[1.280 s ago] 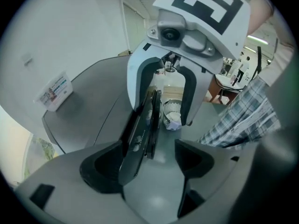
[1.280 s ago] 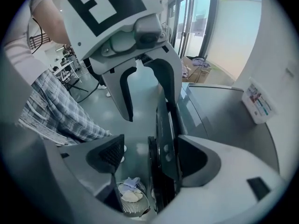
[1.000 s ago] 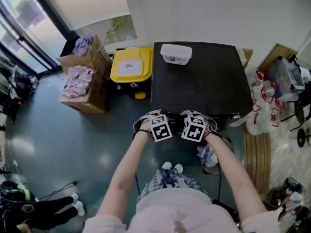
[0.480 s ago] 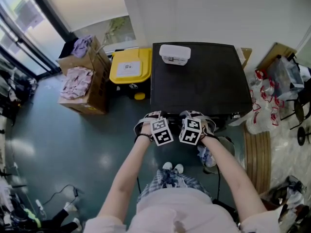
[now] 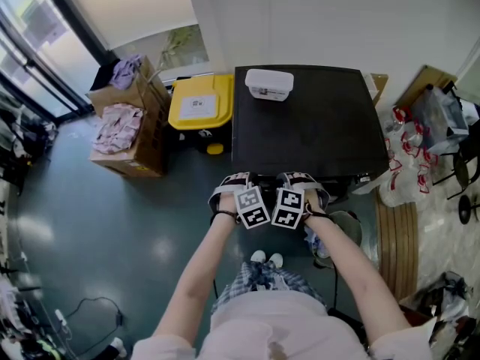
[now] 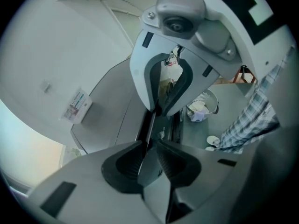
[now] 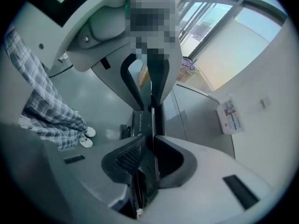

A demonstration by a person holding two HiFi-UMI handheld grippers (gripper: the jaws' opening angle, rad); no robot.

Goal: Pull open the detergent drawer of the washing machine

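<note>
- Grey-green floor (image 5: 90, 223) is spreading across the room, with glass doors running along the far left.
- Two cardboard boxes (image 5: 127, 133) are sitting at the left, holding cloth and packets.
- A yellow bin (image 5: 201, 103) is standing just beside the washer's left side.
- The washer (image 5: 315, 133) is showing its dark top from above, backed against a white wall.
- A white box (image 5: 270, 83) is resting on that top, near its back edge.
- The left gripper (image 6: 152, 127) is reaching to the washer's front edge, its jaws pressing together on a thin panel edge of the drawer (image 7: 141, 121).
- The drawer is sitting at the top of the washer's front, just under the near edge of the dark top; both grippers are covering it from above, so how far out it stands is not showing.
- The right gripper (image 7: 152, 122) is sitting just beside the left one, its jaws likewise clamping the drawer's thin front edge.
- A wire basket (image 6: 202, 107) is standing on the floor, right of the person's legs.
- White bags (image 5: 405, 163) are lying at the far right, beside a wooden board (image 5: 396, 238).
</note>
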